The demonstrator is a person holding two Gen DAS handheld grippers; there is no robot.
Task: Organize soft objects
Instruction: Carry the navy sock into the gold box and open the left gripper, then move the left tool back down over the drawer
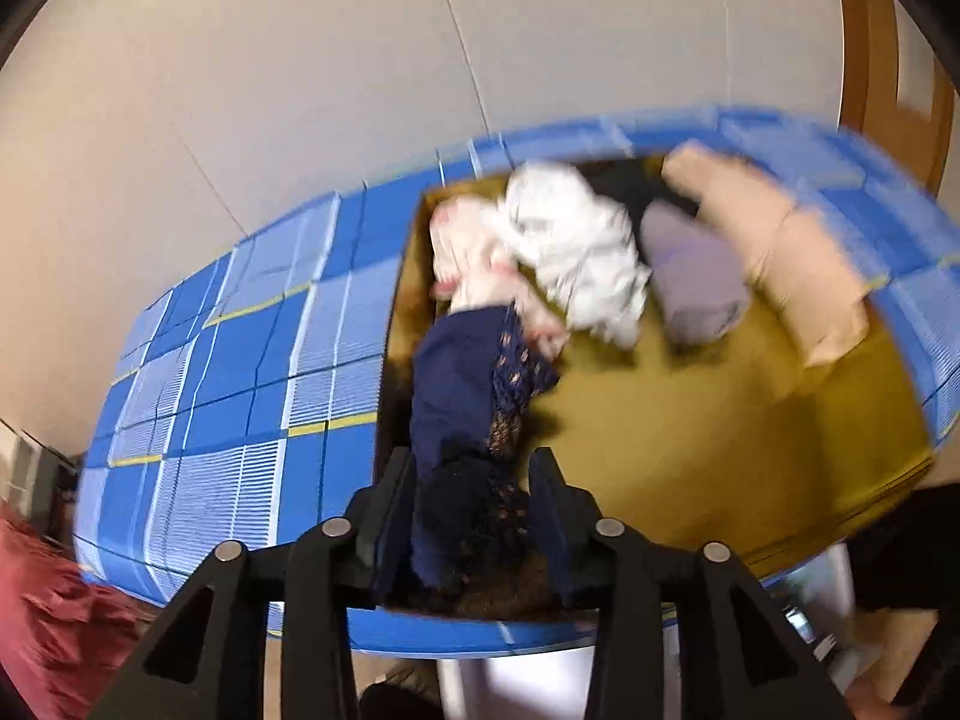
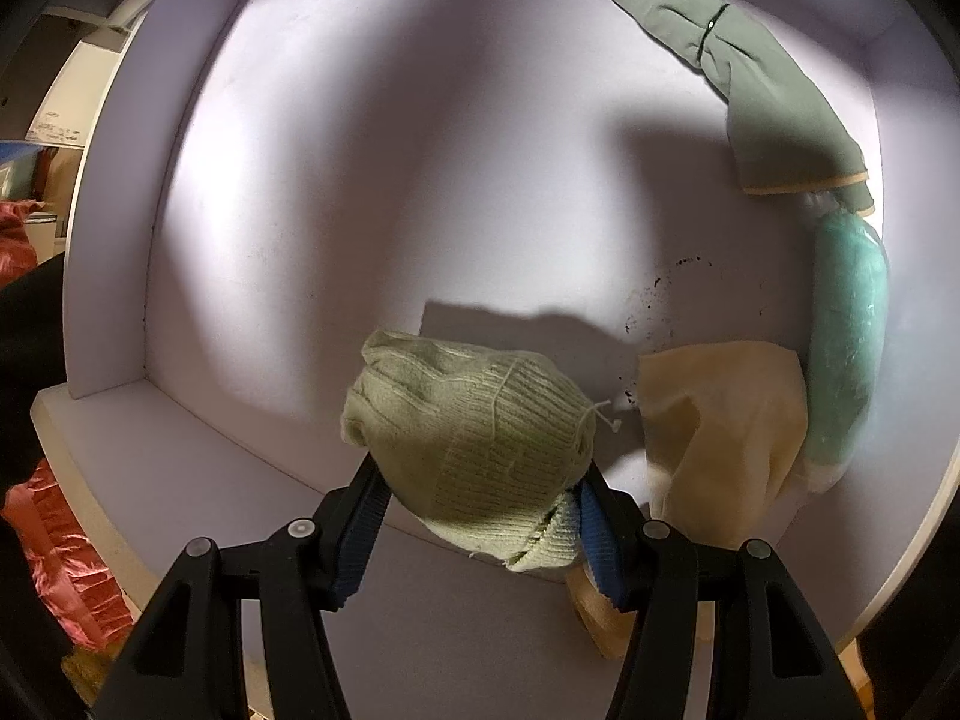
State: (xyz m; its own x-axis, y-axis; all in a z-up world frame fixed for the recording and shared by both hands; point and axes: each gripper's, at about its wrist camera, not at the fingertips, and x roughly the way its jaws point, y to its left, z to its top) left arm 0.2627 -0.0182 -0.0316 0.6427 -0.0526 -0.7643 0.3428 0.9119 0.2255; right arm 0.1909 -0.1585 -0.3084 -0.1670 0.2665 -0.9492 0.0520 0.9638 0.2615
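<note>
In the left wrist view my left gripper [image 1: 471,465] is shut on a navy blue lace garment [image 1: 462,378] that hangs over a blue plaid box [image 1: 240,324] with a mustard yellow inside. In the box lie a white cloth [image 1: 576,246], a pink cloth [image 1: 474,246], a lilac roll [image 1: 696,270] and a peach roll [image 1: 780,252]. In the right wrist view my right gripper [image 2: 480,474] is shut on a light green knitted bundle [image 2: 474,438], held inside a white shelf compartment [image 2: 372,180].
In the white compartment, on the right, are a sage green tied roll [image 2: 738,66], a teal bundle in clear wrap [image 2: 846,336] and a cream cloth [image 2: 720,426]. Red-pink fabric [image 2: 60,540] lies at the lower left, and it also shows in the left wrist view [image 1: 54,618].
</note>
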